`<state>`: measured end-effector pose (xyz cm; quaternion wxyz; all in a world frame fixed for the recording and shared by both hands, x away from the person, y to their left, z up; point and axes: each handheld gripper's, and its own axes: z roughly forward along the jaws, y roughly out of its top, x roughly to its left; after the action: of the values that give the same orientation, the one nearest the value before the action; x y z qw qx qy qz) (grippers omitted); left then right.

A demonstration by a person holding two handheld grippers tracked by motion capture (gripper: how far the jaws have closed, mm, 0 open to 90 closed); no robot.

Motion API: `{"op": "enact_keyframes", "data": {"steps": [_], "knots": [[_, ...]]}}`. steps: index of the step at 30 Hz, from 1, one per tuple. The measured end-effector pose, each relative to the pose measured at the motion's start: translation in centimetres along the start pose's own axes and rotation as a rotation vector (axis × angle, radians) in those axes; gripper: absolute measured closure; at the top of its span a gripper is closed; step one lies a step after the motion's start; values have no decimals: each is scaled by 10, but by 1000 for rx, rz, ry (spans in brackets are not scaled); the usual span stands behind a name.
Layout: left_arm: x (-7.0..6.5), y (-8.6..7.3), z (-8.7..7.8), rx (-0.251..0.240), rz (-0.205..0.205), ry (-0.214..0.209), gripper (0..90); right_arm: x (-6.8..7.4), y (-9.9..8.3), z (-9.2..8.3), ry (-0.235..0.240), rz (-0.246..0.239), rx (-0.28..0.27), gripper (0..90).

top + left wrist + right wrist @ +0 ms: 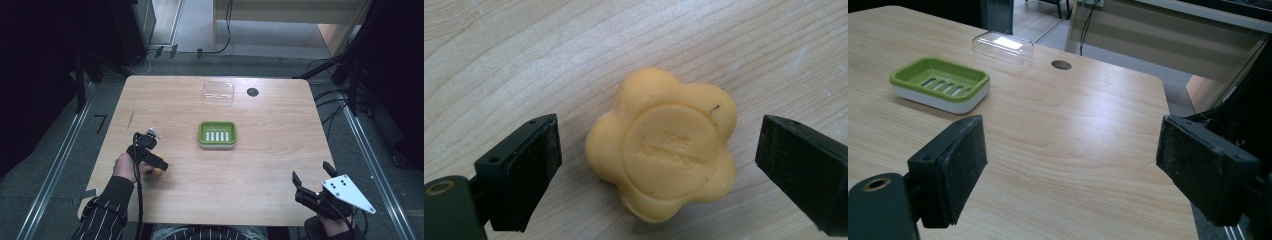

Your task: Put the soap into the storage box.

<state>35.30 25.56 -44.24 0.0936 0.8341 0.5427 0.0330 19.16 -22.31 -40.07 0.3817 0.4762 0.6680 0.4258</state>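
Two wide-spread left gripper [659,175] fingers [531,170] flanking, not touching, yellow soap [664,145].

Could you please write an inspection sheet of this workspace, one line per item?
Surface: wooden table, pale grain, with a round dark hole near the far edge.
Job's things: yellow flower-shaped soap flat on the table; green soap dish at centre, empty; clear lid lying behind the dish.
Clutter: nothing seen.
Grippers: left gripper over the soap, jaws open either side, not touching; right gripper at the near right corner, jaws open, empty.
Cables: black cable along the left forearm.
Surroundings: grey floor, metal rails, dark stands, floor cables.
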Motion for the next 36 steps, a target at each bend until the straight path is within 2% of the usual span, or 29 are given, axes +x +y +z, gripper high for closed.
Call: {"op": "enact_keyframes", "data": {"steps": [3,8,18,26,36], "knots": [[-1,0,0,5,6,9,68,0,0,0,-1,0,0,134],[-2,0,1,6,22,51,102,0,0,0,0,2,0,134],[-2,0,4,5,27,55,160,0,0,0,1,3,-1,134],[-10,5,8,30,76,77,264,0,0,0,0,2,-1,134],[-10,4,13,41,72,83,260,0,0,-1,0,3,-1,134]]}}
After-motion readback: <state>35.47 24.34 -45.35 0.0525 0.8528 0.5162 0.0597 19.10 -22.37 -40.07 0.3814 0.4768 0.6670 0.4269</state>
